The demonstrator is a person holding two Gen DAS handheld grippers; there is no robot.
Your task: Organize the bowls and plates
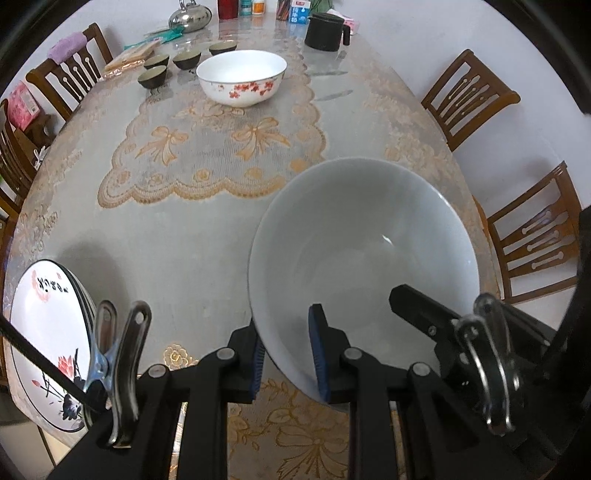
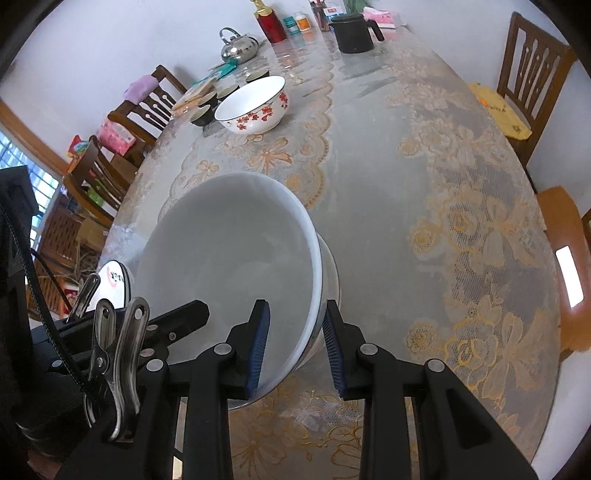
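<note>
A large plain white bowl (image 1: 364,236) is near the table's front edge; it also shows in the right wrist view (image 2: 229,258). My left gripper (image 1: 288,354) straddles its left rim, one blue pad inside and one outside, with a gap to the wall. My right gripper (image 2: 297,343) straddles its right rim the same way. Whether either one grips the rim I cannot tell. A second white bowl with red flowers (image 1: 242,77) stands far across the table, also in the right wrist view (image 2: 255,105). A stack of painted plates (image 1: 48,343) lies at the front left.
Several small dark cups (image 1: 171,62) stand behind the flowered bowl. A steel kettle (image 1: 190,16), a black jug (image 1: 325,31) and bottles line the far end. Wooden chairs (image 1: 469,96) surround the lace-covered table (image 1: 192,229).
</note>
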